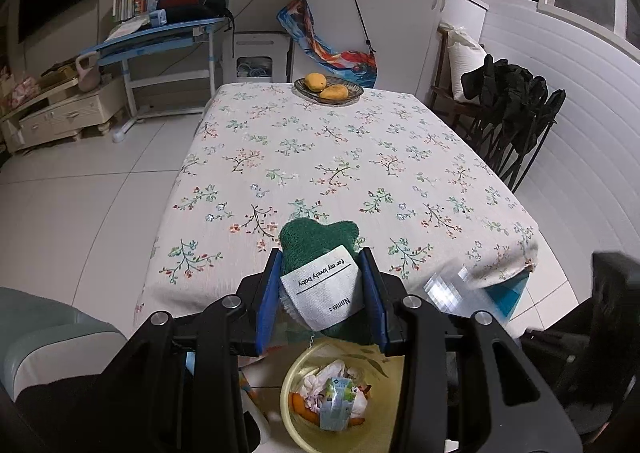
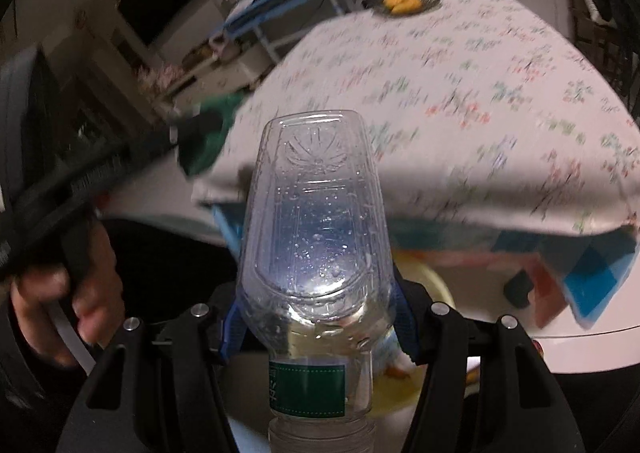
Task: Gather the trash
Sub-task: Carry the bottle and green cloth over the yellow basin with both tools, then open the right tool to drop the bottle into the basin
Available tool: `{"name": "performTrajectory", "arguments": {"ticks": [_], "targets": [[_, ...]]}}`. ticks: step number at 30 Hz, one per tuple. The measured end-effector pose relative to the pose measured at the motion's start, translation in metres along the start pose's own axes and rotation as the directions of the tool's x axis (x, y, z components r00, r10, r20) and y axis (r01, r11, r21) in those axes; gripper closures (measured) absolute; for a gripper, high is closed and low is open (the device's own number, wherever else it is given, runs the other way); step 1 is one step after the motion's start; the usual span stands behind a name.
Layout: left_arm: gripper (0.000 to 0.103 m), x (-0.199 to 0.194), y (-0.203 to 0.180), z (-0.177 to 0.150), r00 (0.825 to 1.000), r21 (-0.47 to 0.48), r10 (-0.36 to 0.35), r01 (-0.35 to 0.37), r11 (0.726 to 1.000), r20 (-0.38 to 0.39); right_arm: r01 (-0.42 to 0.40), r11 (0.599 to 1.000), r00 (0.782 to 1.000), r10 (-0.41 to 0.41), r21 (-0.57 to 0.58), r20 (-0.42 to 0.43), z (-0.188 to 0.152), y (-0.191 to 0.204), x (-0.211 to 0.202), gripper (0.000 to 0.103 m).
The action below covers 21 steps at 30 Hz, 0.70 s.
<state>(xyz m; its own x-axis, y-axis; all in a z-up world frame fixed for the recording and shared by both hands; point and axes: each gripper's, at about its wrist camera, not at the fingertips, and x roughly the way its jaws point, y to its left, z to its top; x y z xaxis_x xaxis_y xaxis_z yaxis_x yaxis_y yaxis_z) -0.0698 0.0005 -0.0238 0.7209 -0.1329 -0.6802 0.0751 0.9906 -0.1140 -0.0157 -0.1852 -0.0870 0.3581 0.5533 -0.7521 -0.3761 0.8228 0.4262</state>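
Green towel – clear bottle – gripped.

Both cameras sit close behind their tools, angled down. The left view looks along the flowered bench from its near edge, with a yellow bin below. The right view, blurred, looks from the bench's near corner. Both take in the fruit plate at the far end.

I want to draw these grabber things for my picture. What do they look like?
Each one is a black plastic frame with round silver bolts on top. The left gripper has two flat fingers with bright blue pads, and the right gripper shows the same blue at its fingers. The person's hand comes out of a dark sleeve.
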Motion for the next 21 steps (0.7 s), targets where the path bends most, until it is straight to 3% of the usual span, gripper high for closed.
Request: {"name": "performTrajectory", "arguments": {"ticks": [6,21], "targets": [[0.066,-0.007,-0.001,-0.006,1.0,-0.001,-0.004,0.004,1.0,0.003,0.034,0.999,0.992,-0.038,-0.034,-0.123,-0.011,0.004,0.026,0.044],[0.066,-0.015,-0.007,-0.018,1.0,0.015,-0.021,0.021,1.0,-0.009,0.078,0.997,0.978,-0.071,0.026,-0.194,-0.021,-0.008,0.044,0.042]]}}
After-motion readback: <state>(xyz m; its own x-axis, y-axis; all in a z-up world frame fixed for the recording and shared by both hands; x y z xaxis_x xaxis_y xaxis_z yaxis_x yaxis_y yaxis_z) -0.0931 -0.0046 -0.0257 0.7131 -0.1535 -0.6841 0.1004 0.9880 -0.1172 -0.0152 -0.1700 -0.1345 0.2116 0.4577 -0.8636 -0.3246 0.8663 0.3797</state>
